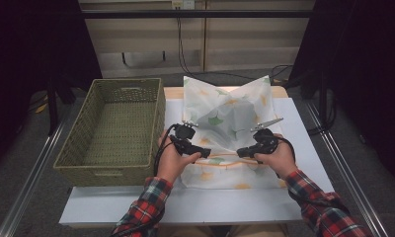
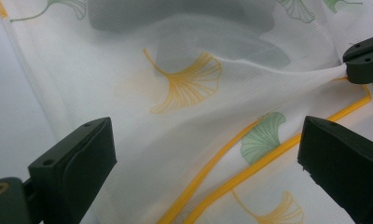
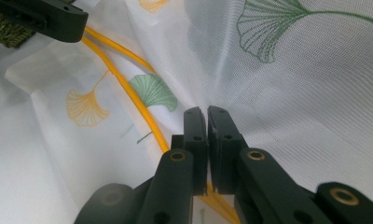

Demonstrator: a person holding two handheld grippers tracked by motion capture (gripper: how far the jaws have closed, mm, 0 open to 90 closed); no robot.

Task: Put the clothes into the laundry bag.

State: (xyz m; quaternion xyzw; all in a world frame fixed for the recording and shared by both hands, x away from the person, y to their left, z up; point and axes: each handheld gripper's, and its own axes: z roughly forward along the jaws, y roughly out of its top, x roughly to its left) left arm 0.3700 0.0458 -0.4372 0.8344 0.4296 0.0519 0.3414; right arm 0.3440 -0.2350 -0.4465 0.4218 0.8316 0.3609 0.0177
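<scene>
A white mesh bag (image 1: 230, 113) printed with green and orange ginkgo leaves lies on the white table, its far corners raised. A yellow trim line (image 3: 128, 88) runs across its near part. My left gripper (image 1: 205, 154) is open over the bag's near left side; in the left gripper view its jaws (image 2: 208, 140) stand wide apart above the fabric (image 2: 184, 84) with nothing pinched. My right gripper (image 1: 241, 152) is shut on a fold of the bag next to the trim, jaws (image 3: 207, 114) together. The fabric pulls taut into the right gripper (image 2: 364, 58).
A woven green basket (image 1: 106, 174) stands on the left, close beside the bag, and nothing lies in it. The white table top (image 1: 185, 202) reaches toward the person. Plaid sleeves come in from below. Dark floor and metal rails lie on both sides.
</scene>
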